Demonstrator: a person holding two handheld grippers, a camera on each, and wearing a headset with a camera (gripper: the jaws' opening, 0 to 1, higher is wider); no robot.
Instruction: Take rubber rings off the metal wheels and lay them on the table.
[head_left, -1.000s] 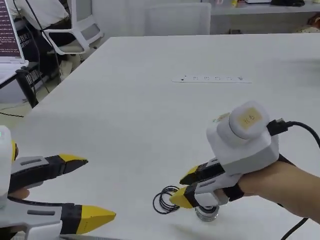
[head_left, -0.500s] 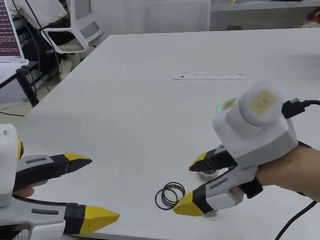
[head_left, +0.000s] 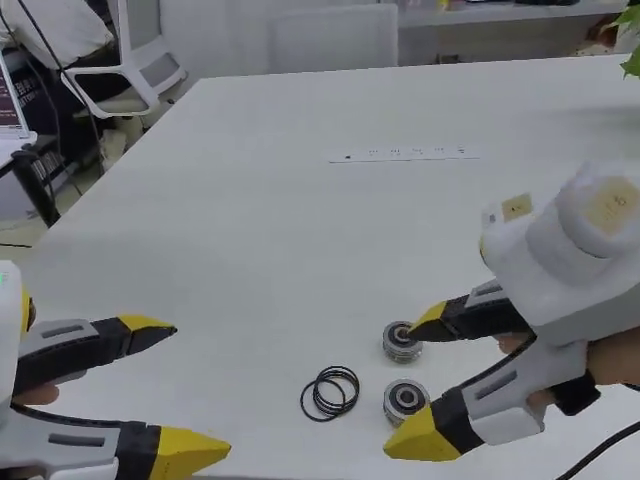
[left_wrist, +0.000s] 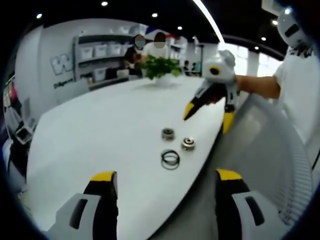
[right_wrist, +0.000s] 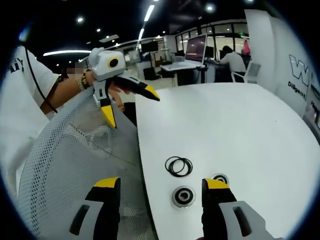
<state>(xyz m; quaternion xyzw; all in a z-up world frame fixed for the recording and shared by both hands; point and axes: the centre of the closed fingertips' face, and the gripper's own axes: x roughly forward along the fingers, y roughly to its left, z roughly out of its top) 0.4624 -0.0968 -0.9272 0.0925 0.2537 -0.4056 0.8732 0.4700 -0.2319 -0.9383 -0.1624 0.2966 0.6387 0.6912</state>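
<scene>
My left gripper (head_left: 200, 390) hangs nearest, jaws wide, empty. Right gripper (right_wrist: 161, 184) is spread too, gripping nothing, over the near metal wheel (head_left: 405, 398). Loose rubber rings (head_left: 331, 392) lie on the table (head_left: 300, 220) just left of it, second wheel (head_left: 401, 340) just beyond.

A broad white counter (head_left: 300, 220) ran across an open office. A white mesh chair (head_left: 125, 85) stood off its far left corner, another white chair (head_left: 335, 38) at its far edge. Shelving (left_wrist: 102, 52) with boxes lined a wall, a leafy plant (left_wrist: 159, 66) sat at the counter's end, and strip lights (right_wrist: 149, 12) crossed the dark ceiling.
</scene>
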